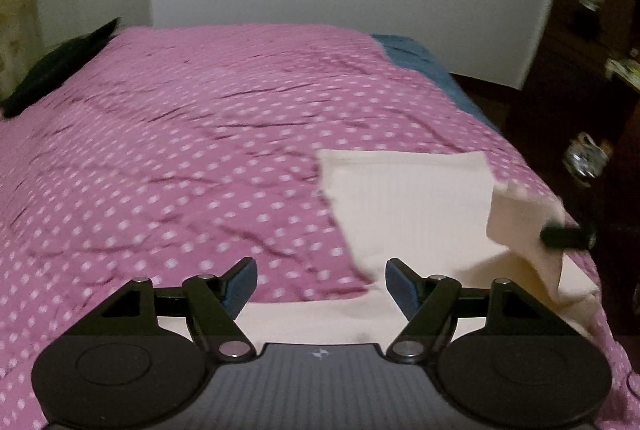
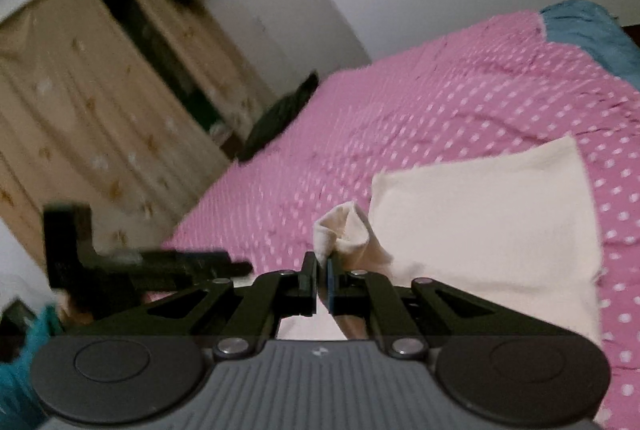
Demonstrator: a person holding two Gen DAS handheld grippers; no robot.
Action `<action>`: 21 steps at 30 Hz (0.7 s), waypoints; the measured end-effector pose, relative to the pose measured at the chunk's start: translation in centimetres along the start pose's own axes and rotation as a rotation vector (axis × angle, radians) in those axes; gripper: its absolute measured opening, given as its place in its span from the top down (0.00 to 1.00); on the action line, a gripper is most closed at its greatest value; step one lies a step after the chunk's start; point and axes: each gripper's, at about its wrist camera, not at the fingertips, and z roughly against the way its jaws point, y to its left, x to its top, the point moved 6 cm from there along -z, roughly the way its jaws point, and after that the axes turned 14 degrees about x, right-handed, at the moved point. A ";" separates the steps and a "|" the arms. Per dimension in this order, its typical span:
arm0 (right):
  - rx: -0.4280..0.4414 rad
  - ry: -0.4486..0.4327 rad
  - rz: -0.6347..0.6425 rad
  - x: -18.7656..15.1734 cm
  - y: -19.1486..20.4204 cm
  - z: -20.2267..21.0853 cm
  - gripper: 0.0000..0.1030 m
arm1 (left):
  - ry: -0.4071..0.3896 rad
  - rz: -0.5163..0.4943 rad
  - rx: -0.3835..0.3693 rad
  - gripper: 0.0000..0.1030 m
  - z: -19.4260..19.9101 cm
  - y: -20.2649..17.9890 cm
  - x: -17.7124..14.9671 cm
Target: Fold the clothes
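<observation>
Cloth is what this job is about: a cream garment (image 2: pixel 480 222) lies on the near right part of the bed, on a pink cover with white dots (image 1: pixel 180 134). One part looks folded flat already. It seems thin, soft and light, so it will bend and droop where nothing holds it up, and it may slide on the cover. The right hand-held gripper (image 2: pixel 319 270) is squeezed tight on a bunched edge of it, and the cloth hangs in a fold from there. The left hand-held gripper (image 1: pixel 320 286) is spread wide with nothing between its fingers, just above the near edge. A good place to grab is a matching corner or edge.
</observation>
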 end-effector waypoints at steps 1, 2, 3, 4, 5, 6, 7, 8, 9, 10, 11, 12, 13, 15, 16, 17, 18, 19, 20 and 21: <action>0.000 0.028 0.009 -0.6 0.2 -0.8 0.96 | 0.003 0.014 0.013 0.28 0.0 0.6 -0.1; 0.000 0.056 0.017 -1.2 0.3 -1.6 0.96 | 0.007 0.028 0.026 0.28 0.0 1.1 -0.2; 0.000 0.083 0.025 -1.9 0.5 -2.4 0.96 | 0.013 0.043 0.039 0.28 0.0 1.6 -0.3; 0.000 0.110 0.032 -2.5 0.8 -2.9 0.96 | 0.019 0.057 0.051 0.28 -0.1 2.1 -0.4; 0.002 0.137 0.038 -3.0 0.9 -3.6 0.96 | 0.026 0.071 0.060 0.28 -0.2 2.5 -0.5; 0.006 0.158 0.041 -3.5 0.9 -4.0 0.96 | 0.035 0.085 0.071 0.28 -0.4 2.8 -0.7; 0.014 0.180 0.042 -3.9 0.9 -4.4 0.94 | 0.043 0.099 0.082 0.28 -0.6 3.2 -0.9; 0.026 0.200 0.042 -4.4 1.0 -4.8 0.92 | 0.049 0.113 0.094 0.28 -0.8 3.5 -1.1; 0.048 0.215 0.039 -4.6 1.1 -5.0 0.89 | 0.056 0.127 0.106 0.28 -1.0 3.8 -1.3; 0.069 0.227 0.035 -4.8 1.2 -5.2 0.87 | 0.063 0.141 0.118 0.28 -1.2 4.2 -1.6; 0.082 0.228 0.035 -4.8 1.4 -5.1 0.86 | 0.071 0.159 0.128 0.28 -1.4 4.6 -1.8; 0.082 0.228 0.049 -4.7 1.7 -4.8 0.86 | 0.081 0.175 0.139 0.28 -1.6 5.0 -2.1; 0.082 0.225 0.063 -4.5 2.0 -4.4 0.86 | 0.091 0.191 0.149 0.28 -1.7 5.5 -2.4; 0.074 0.215 0.089 -4.0 2.2 -3.2 0.86 | 0.103 0.221 0.174 0.28 -1.9 6.5 -2.9; 0.059 0.211 0.099 -3.7 1.9 -2.6 0.85 | 0.108 0.236 0.188 0.28 -1.9 7.1 -3.2; 0.040 0.207 0.111 -3.4 1.7 -2.0 0.85 | 0.114 0.253 0.201 0.28 -2.0 7.6 -3.4; 0.007 0.209 0.126 -3.1 1.2 -1.4 0.85 | 0.119 0.270 0.213 0.28 -2.0 8.2 -3.6; -0.026 0.216 0.137 -3.1 0.7 -1.0 0.84 | 0.124 0.288 0.222 0.28 -2.2 8.6 -3.8; -0.060 0.223 0.148 -3.2 0.2 -0.6 0.84 | 0.132 0.305 0.232 0.28 -2.3 9.0 -4.0; -0.085 0.232 0.154 -3.3 -0.2 -0.4 0.84 | 0.140 0.320 0.241 0.28 -2.5 9.3 -4.2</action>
